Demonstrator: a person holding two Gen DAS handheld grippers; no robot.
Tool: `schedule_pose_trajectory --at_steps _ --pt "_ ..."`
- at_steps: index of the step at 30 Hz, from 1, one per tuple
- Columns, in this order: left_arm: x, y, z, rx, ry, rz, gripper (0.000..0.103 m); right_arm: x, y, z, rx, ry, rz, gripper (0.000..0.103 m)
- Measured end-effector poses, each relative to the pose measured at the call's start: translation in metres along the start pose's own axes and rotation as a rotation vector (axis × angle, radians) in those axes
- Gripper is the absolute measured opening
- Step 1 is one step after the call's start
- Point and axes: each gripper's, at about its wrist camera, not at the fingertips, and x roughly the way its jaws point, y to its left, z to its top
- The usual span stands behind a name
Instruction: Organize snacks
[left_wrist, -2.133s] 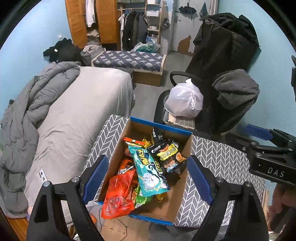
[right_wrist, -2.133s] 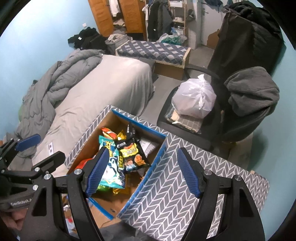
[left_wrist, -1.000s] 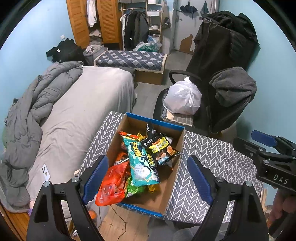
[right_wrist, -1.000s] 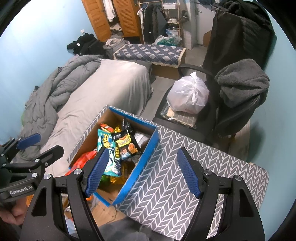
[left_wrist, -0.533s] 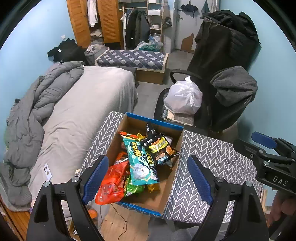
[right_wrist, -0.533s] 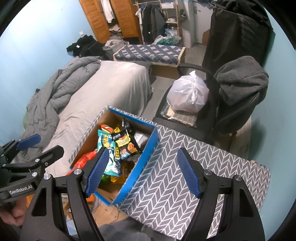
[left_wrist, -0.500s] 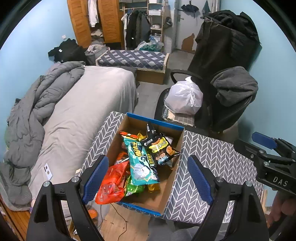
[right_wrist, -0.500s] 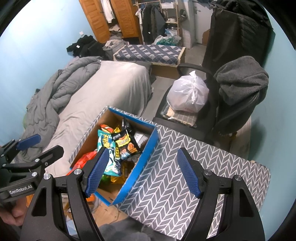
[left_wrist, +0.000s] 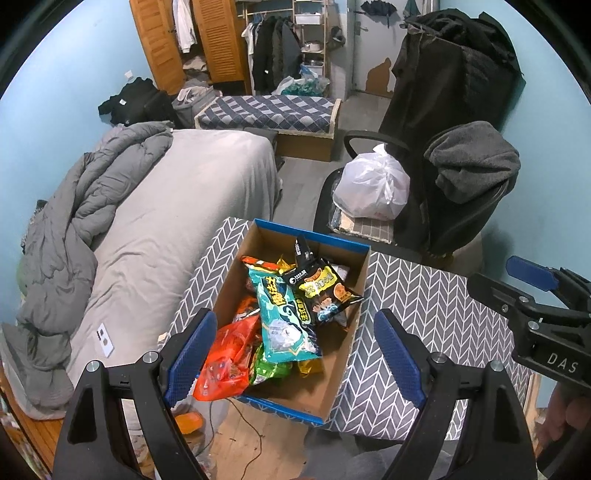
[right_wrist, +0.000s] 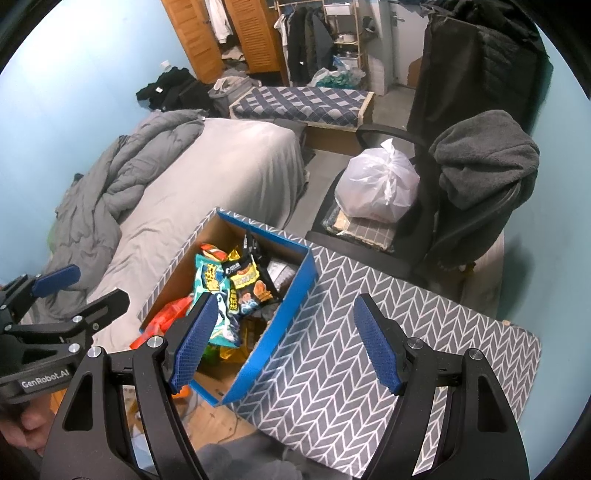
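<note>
An open cardboard box (left_wrist: 364, 273) with a blue rim stands on a table with a grey chevron cloth (left_wrist: 421, 306). It holds several snack bags: a teal bag (left_wrist: 282, 314), a black and yellow bag (left_wrist: 321, 291) and an orange-red bag (left_wrist: 229, 358). The box (right_wrist: 295, 291) and teal bag (right_wrist: 207, 280) also show in the right wrist view. My left gripper (left_wrist: 291, 350) is open and empty, high above the box. My right gripper (right_wrist: 282, 341) is open and empty above the box's right wall.
A grey bed (left_wrist: 177, 206) with a rumpled duvet lies to the left. An office chair (left_wrist: 461, 206) with a white plastic bag (left_wrist: 373, 184) and dark clothes stands behind the table. Cloth to the right of the box (right_wrist: 369, 350) is bare. Clutter lies on the wooden floor (left_wrist: 236, 443).
Both grippers have risen and drawn back a little, so the box and table look smaller and lower in view. Both stay open and empty.
</note>
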Motion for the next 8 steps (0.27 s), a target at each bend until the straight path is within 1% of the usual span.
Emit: schedule_pose_trajectory --at_steps 8 --pt "-0.0002 -0.0017 -0.0017 -0.007 0.001 0.003 0.088 0.0004 -0.0009 0.0000 0.001 0.002 0.001 0.076"
